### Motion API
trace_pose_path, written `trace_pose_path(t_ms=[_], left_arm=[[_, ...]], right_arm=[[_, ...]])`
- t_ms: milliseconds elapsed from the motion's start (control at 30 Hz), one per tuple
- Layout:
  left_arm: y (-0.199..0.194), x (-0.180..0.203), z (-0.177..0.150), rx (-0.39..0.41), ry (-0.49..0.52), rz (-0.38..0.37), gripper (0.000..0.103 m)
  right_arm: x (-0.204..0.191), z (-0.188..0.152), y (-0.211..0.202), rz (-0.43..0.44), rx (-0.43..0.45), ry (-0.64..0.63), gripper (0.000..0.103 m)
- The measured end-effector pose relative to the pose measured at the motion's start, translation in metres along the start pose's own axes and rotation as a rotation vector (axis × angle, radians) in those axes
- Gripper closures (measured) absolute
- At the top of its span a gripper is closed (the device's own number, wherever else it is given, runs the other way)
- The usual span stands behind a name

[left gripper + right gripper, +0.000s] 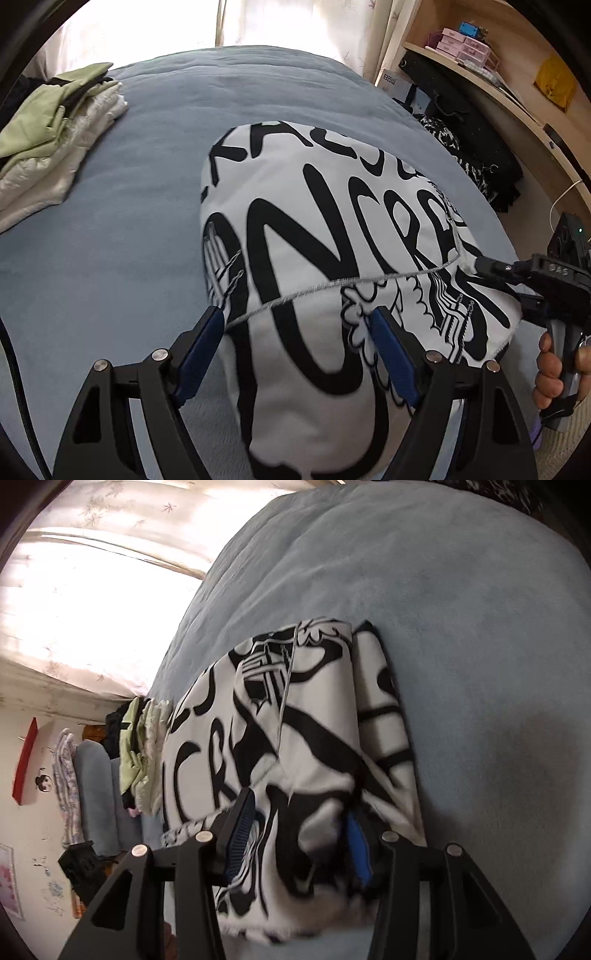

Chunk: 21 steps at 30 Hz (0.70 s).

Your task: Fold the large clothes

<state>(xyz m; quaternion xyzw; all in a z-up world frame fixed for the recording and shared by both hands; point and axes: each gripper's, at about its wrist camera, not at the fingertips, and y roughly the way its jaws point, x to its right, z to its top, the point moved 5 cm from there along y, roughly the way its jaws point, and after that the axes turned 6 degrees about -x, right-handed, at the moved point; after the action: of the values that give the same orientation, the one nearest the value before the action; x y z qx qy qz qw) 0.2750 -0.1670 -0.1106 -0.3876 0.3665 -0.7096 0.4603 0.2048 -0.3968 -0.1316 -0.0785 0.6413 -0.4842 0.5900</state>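
A white garment with big black lettering lies folded on the blue bed. My left gripper hovers open over its near part, with a grey hem running between the blue pads and no cloth pinched. At the garment's right edge, my right gripper reaches in, held by a hand. In the right wrist view the garment bunches up between my right gripper fingers, filling the gap and touching both pads, though the cloth there is blurred.
A pile of green and white clothes sits at the bed's far left corner, also visible as a pile beyond the garment. Wooden shelves with boxes and a dark patterned bundle stand beside the bed on the right. Bare blue bedding surrounds the garment.
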Motion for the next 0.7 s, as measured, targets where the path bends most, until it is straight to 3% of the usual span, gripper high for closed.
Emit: trace_pose_path(t_ms=[100,233,267,333,400,467,633,700], left_arm=[[0.004,0.002,0.000,0.025,0.012,0.026,0.025],[0.008,0.006,-0.004,0.083,0.040,0.060,0.026],[0.012,0.007,-0.006,0.101,0.055,0.074,0.026],[0.022,0.011,-0.012,0.113,0.089,0.103,0.025],[0.031,0.015,-0.018,0.131,0.125,0.144,0.023],[0.036,0.018,-0.022,0.158,0.152,0.180,0.021],[0.030,0.012,-0.015,0.112,0.110,0.106,0.020],[0.025,0.007,-0.009,0.064,0.094,0.059,0.020]], right_arm=[[-0.014,0.004,0.009,-0.096,0.031,-0.116,0.094],[-0.060,-0.004,-0.023,0.007,0.218,-0.350,0.096],[-0.066,-0.007,-0.028,0.003,0.255,-0.387,0.096],[-0.051,-0.005,-0.011,-0.117,0.218,-0.385,0.096],[-0.016,-0.003,0.017,-0.190,0.116,-0.298,0.095],[0.000,-0.006,0.025,-0.145,0.121,-0.253,0.095],[-0.008,-0.004,0.018,-0.143,0.092,-0.219,0.081],[-0.012,-0.001,0.013,-0.134,0.062,-0.213,0.066]])
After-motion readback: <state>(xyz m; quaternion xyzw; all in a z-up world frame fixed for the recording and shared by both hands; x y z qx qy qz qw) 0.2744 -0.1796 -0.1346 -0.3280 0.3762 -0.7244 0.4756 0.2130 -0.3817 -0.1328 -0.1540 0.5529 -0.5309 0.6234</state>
